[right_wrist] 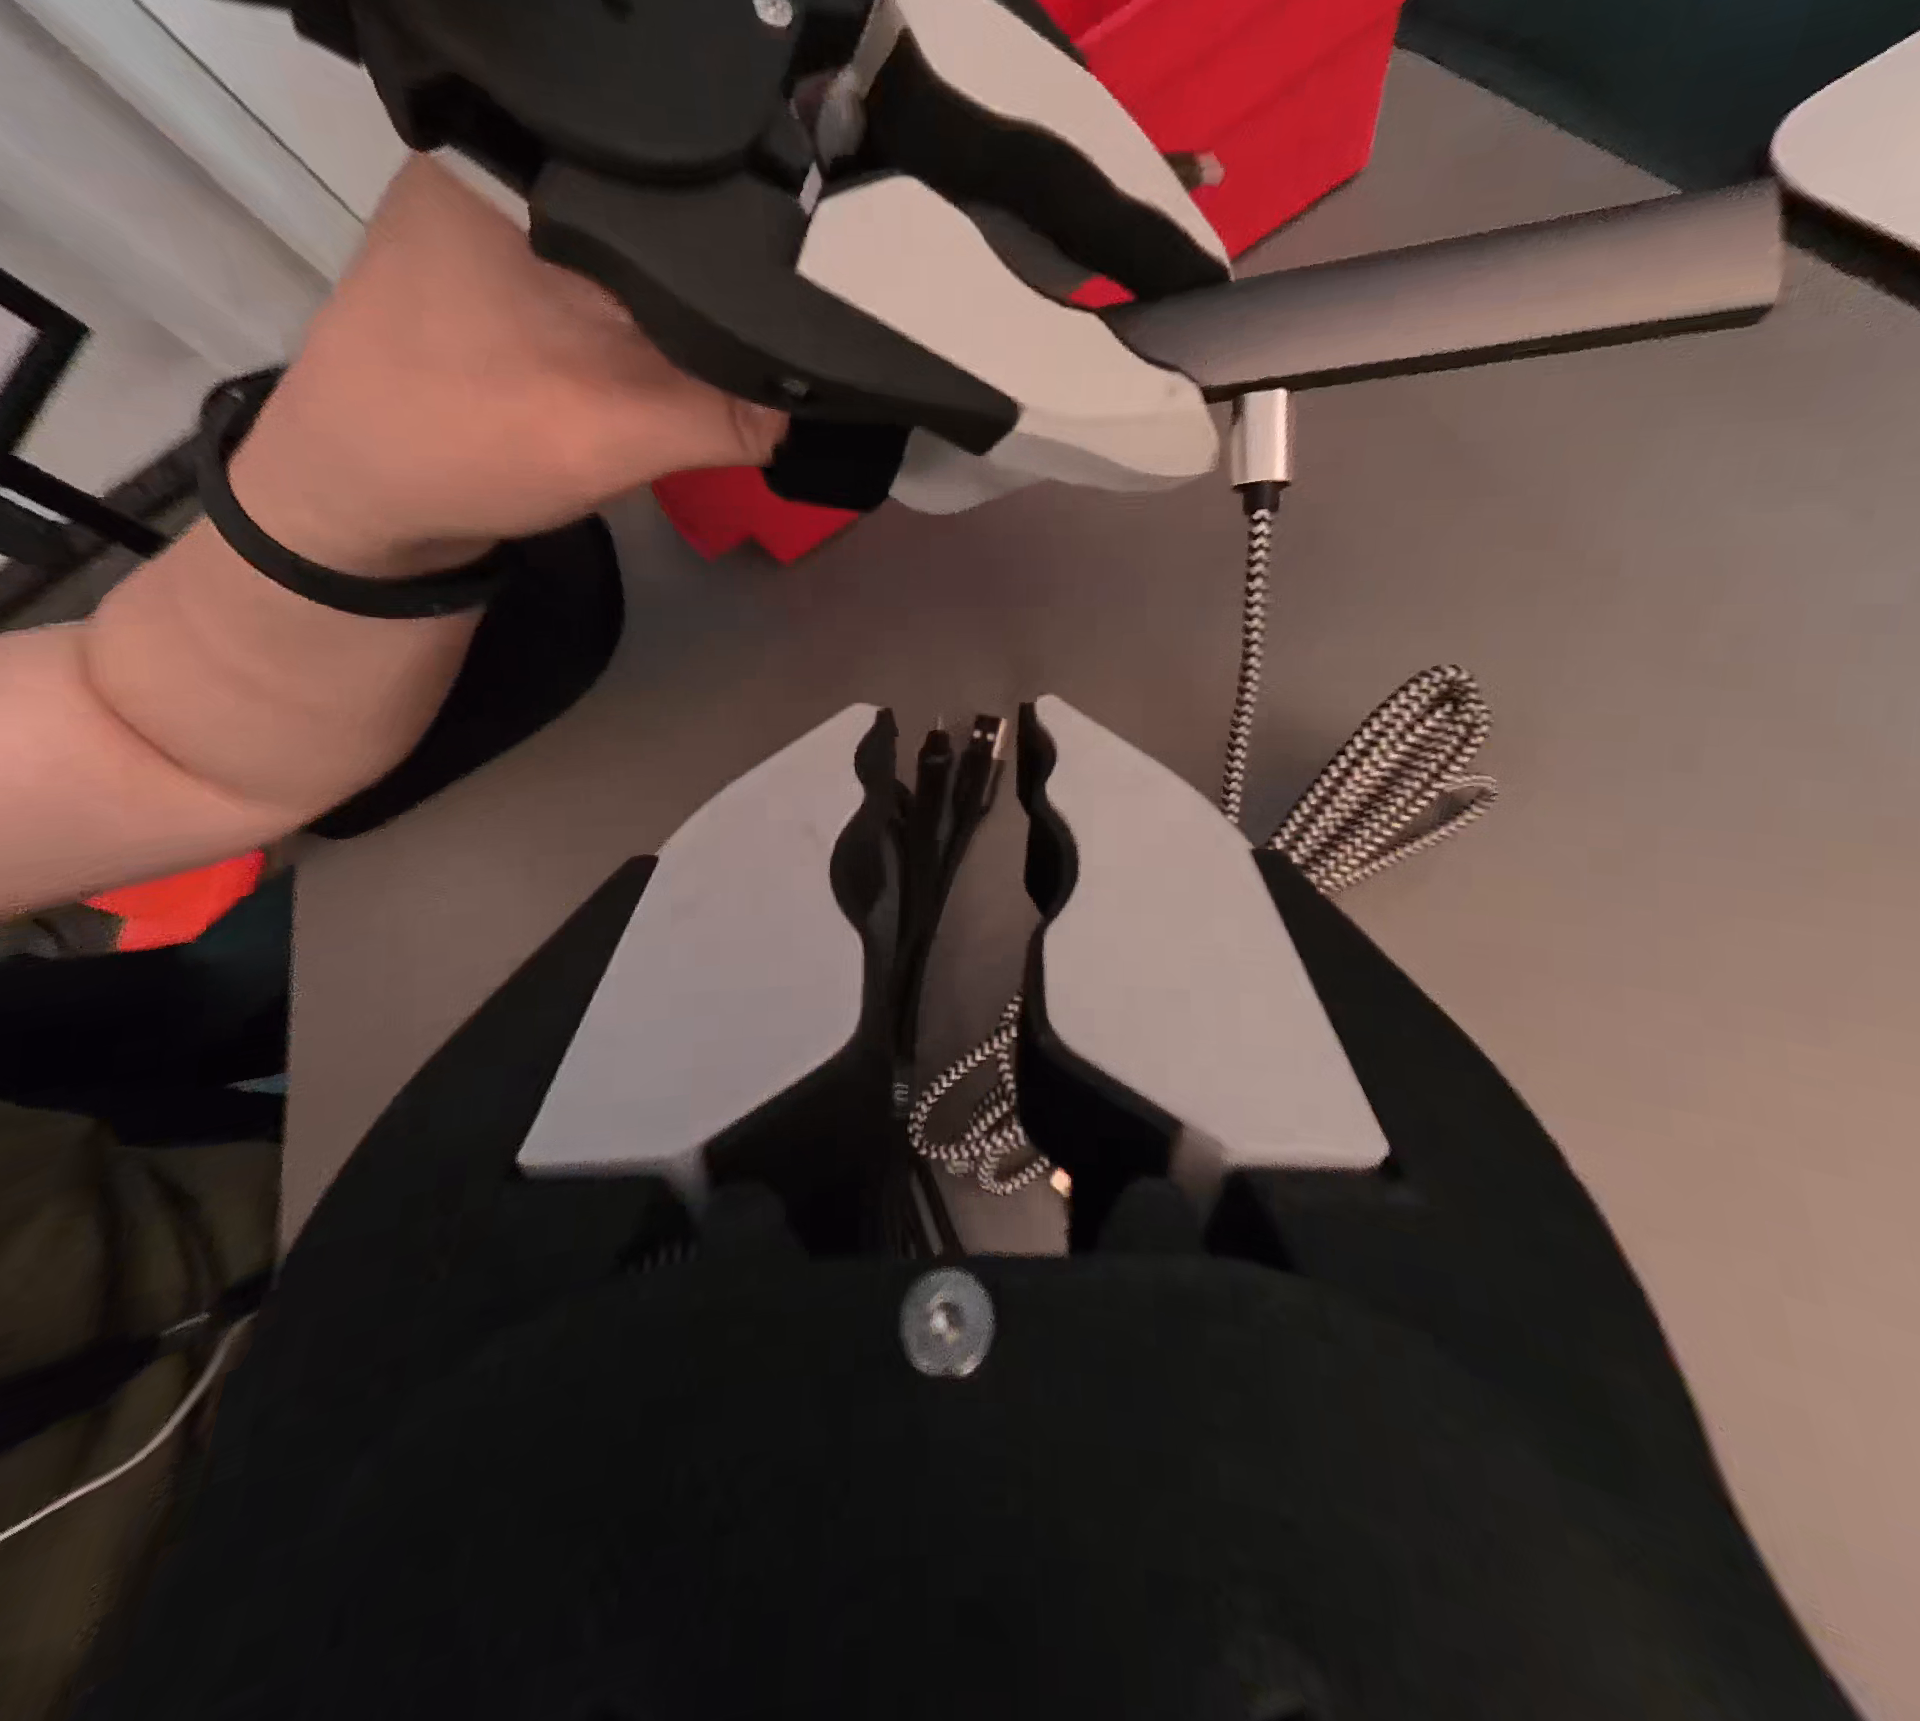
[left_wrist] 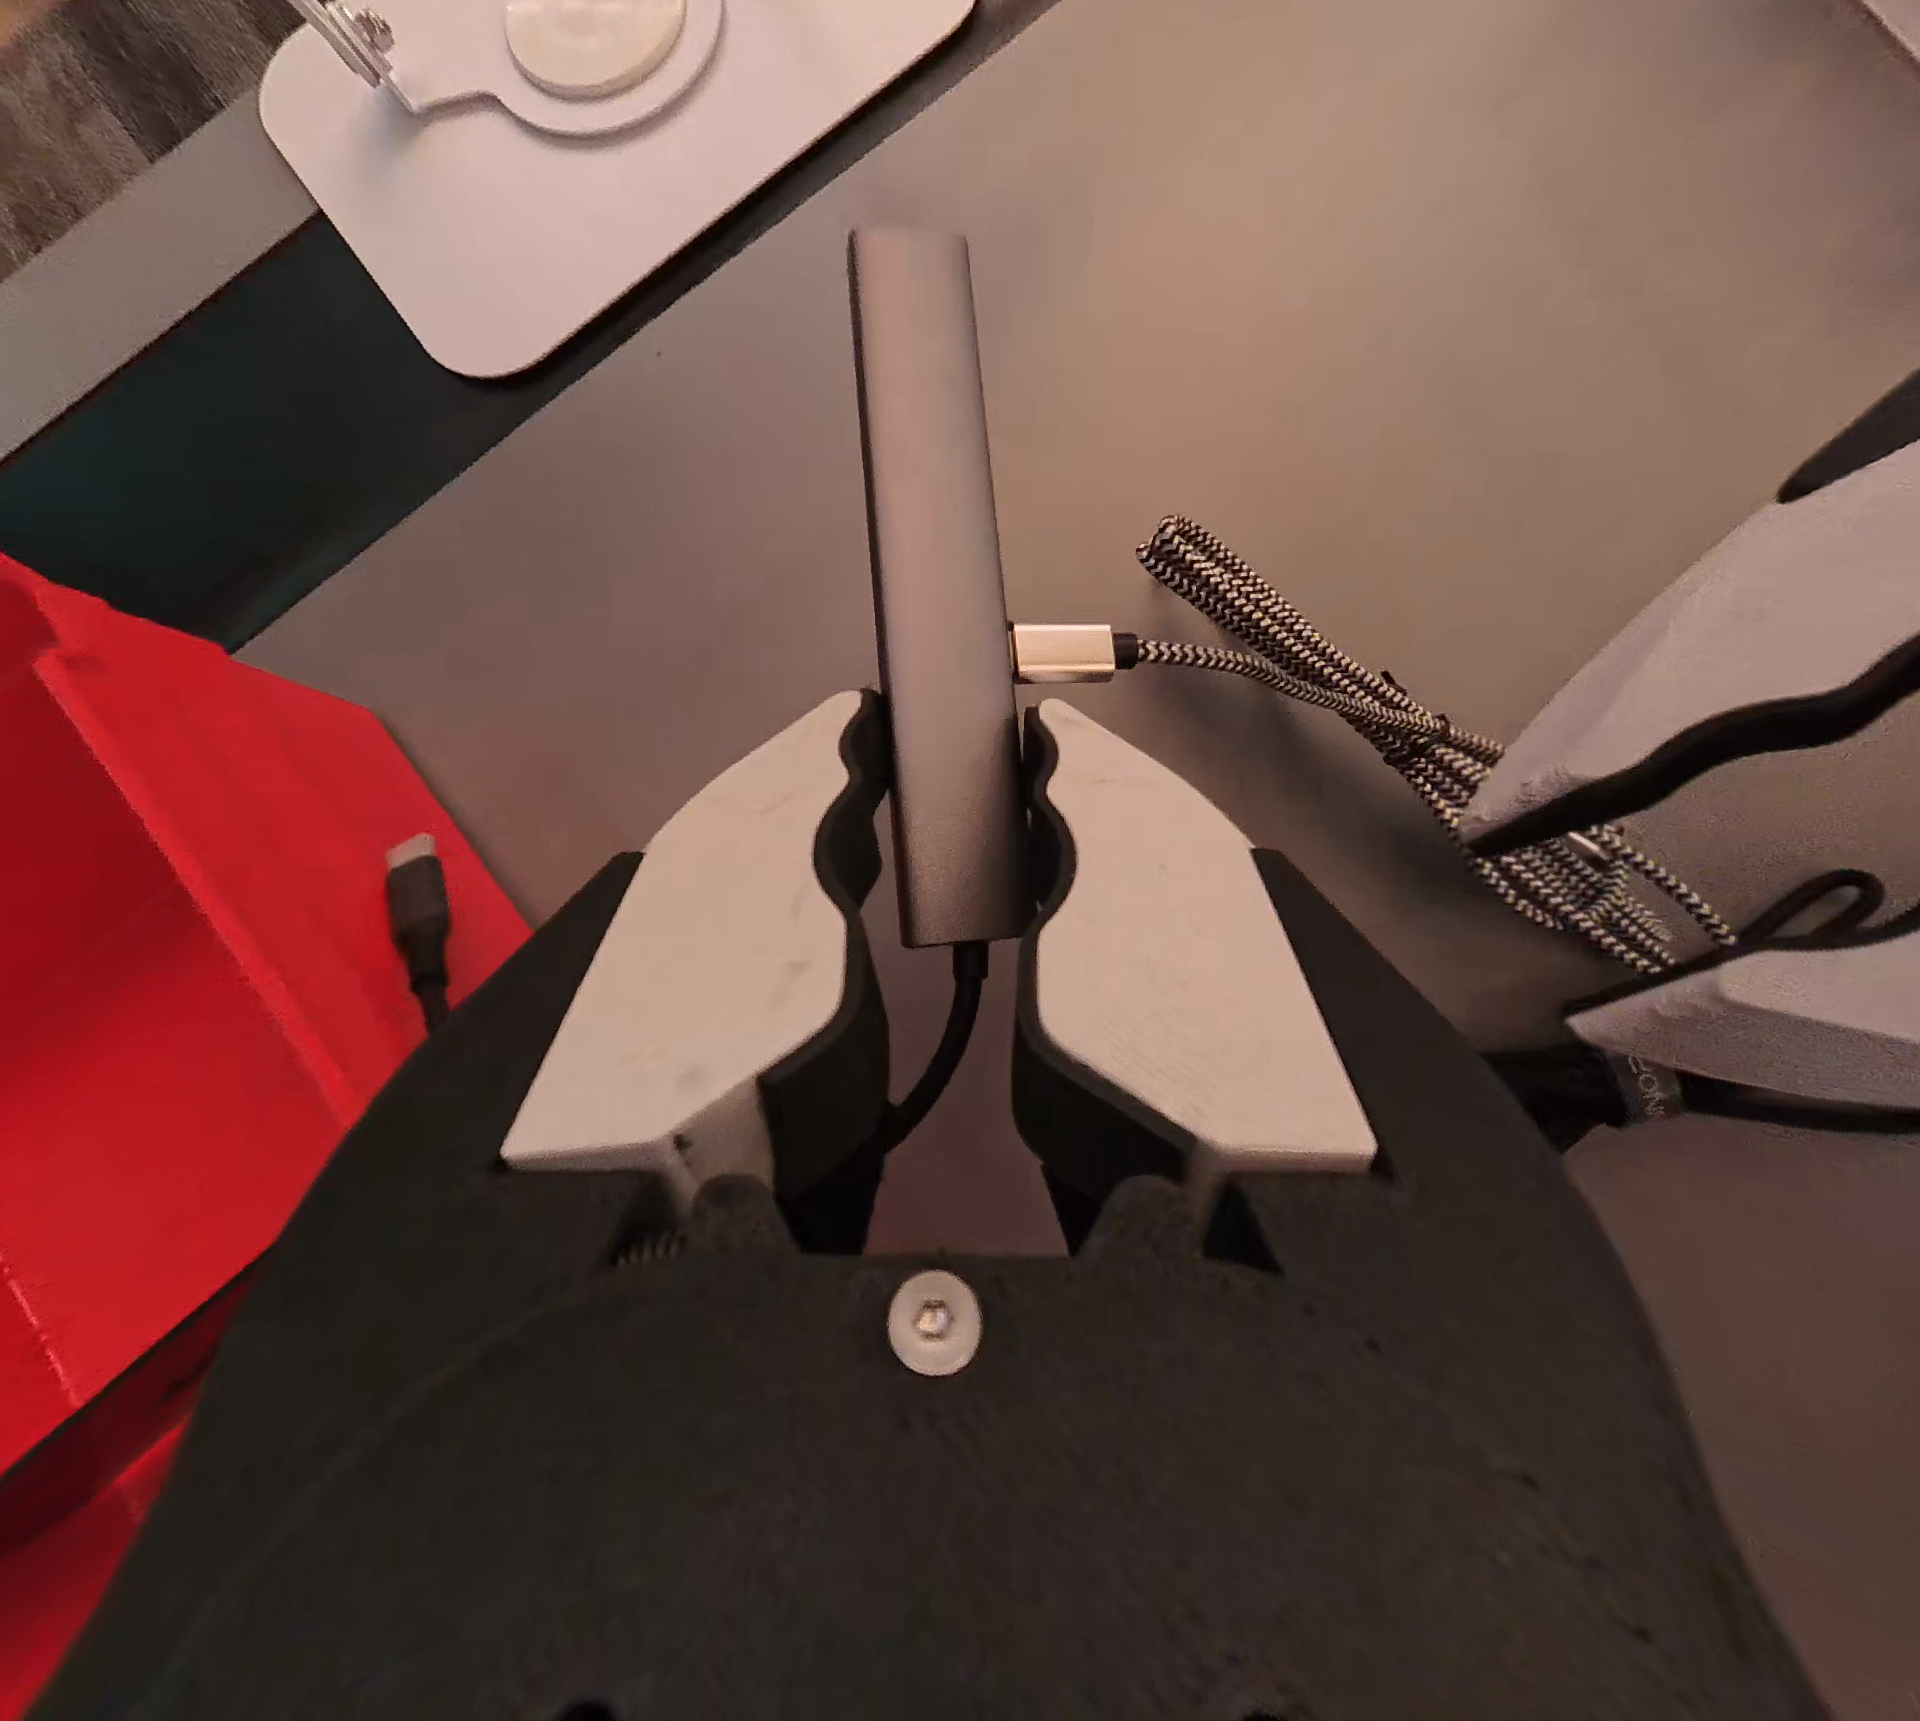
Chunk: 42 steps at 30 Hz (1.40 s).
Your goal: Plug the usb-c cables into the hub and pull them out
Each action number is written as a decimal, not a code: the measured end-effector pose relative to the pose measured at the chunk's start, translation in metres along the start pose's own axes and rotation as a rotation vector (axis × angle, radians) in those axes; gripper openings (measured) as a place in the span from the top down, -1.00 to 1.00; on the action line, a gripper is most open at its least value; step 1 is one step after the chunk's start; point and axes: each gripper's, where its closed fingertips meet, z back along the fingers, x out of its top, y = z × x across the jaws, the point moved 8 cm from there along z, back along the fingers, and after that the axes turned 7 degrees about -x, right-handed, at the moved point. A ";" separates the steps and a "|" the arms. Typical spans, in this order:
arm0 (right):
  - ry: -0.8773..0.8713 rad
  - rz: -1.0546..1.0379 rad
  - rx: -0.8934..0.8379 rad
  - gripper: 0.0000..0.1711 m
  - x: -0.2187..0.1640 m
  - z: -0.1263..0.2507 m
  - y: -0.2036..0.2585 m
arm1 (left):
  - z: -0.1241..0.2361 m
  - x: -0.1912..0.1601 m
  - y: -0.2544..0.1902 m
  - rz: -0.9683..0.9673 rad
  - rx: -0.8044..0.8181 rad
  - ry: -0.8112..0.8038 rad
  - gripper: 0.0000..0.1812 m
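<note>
I am working over a grey table point(left_wrist: 1351, 269), the largest surface in both views, with a red bin point(left_wrist: 156, 944) sitting at nine o'clock of the left wrist view and a white plate-like stand base point(left_wrist: 623, 144) at eleven o'clock. In the left wrist view I am holding the left gripper point(left_wrist: 951, 726) clamped across the near part of the grey hub point(left_wrist: 930, 580), whose long axis is running straight out toward twelve o'clock; its own black lead is trailing back between the fingers. One braided cable point(left_wrist: 1299, 684) is seated in the hub's side port through a silver plug point(left_wrist: 1060, 655), projecting toward three o'clock, square to the hub's length. In the right wrist view the right gripper point(right_wrist: 951, 721) is standing partly open, and black cable plugs point(right_wrist: 961, 752) are lying between its fingers; I cannot tell whether the pads are gripping them. From this gripper the seated silver plug point(right_wrist: 1262, 440) is lying toward one o'clock, well apart, with the braided cable dropping from it toward six o'clock to a coil on the table. I judge the coming move to be turning on that line: any insertion or extraction has to be travelling along the plug's axis, across the hub's length, and the right gripper is the free one for it.
</note>
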 end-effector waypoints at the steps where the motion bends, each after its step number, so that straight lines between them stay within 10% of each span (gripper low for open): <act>1: -0.004 -0.023 0.036 0.73 0.000 0.000 -0.001 | 0.001 0.001 0.000 0.000 0.000 -0.009 0.74; 25: 0.114 0.025 0.204 0.87 -0.020 -0.021 0.000 | 0.023 0.013 0.004 -0.004 0.004 -0.228 0.75; 35: -0.577 -0.270 0.072 0.60 0.027 0.064 -0.051 | 0.047 0.031 -0.036 -0.224 -0.065 -0.382 0.74; 42: -0.579 -0.378 0.311 0.81 0.028 0.067 -0.051 | 0.049 0.035 -0.076 -0.340 -0.184 -0.413 0.74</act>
